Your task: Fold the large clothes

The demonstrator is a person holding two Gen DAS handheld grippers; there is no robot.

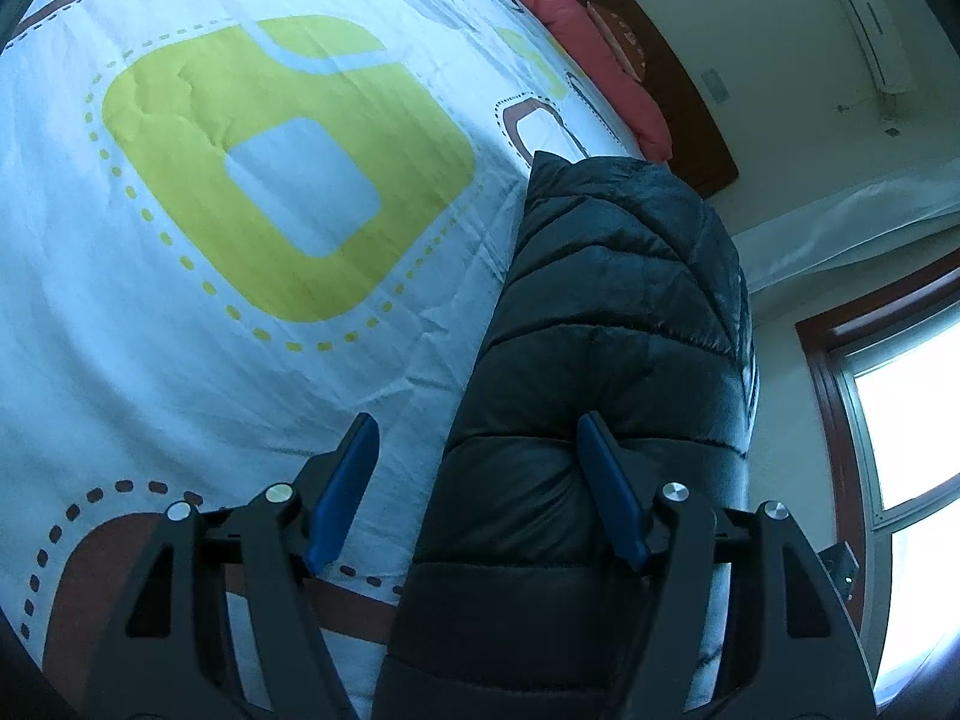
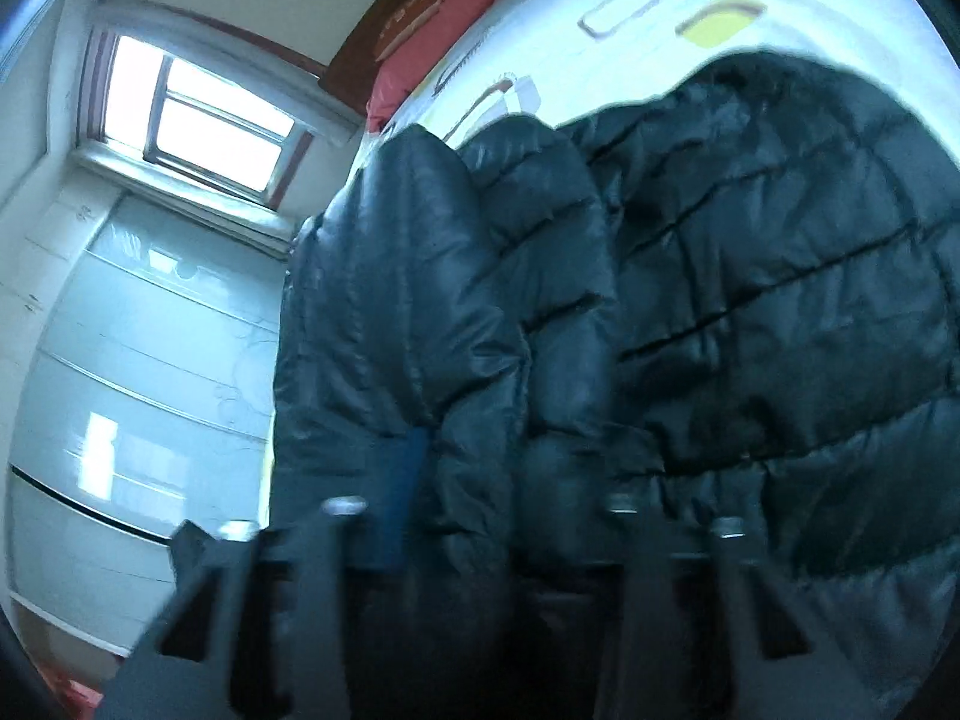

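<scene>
Left wrist view: black puffer jacket (image 1: 606, 372) lies on a bedspread (image 1: 180, 312) w/ green and brown rounded squares, running from 6 o'clock up toward 1 o'clock. Left gripper (image 1: 480, 480) is spread wide; its blue fingers (image 1: 345, 489) stand apart, one over bare bedspread at 7 o'clock, the other over the jacket's quilted edge at 5 o'clock. Neither pad presses the fabric. Pink pillow (image 1: 600, 54) sits at 1 o'clock by a dark headboard (image 1: 678, 78).

Right wrist view (blurred): jacket fills frame from 12 to 5 o'clock, w/ a raised fold bunched at centre. Right gripper (image 2: 474, 498) is mostly buried in that fold; only one blue finger (image 2: 399, 492) shows at 7 o'clock. Jaws look pinched on the jacket fabric, though the other finger is hidden. Window (image 2: 204, 120) at 10 o'clock, pale wardrobe (image 2: 138, 396) at 8 o'clock.
</scene>
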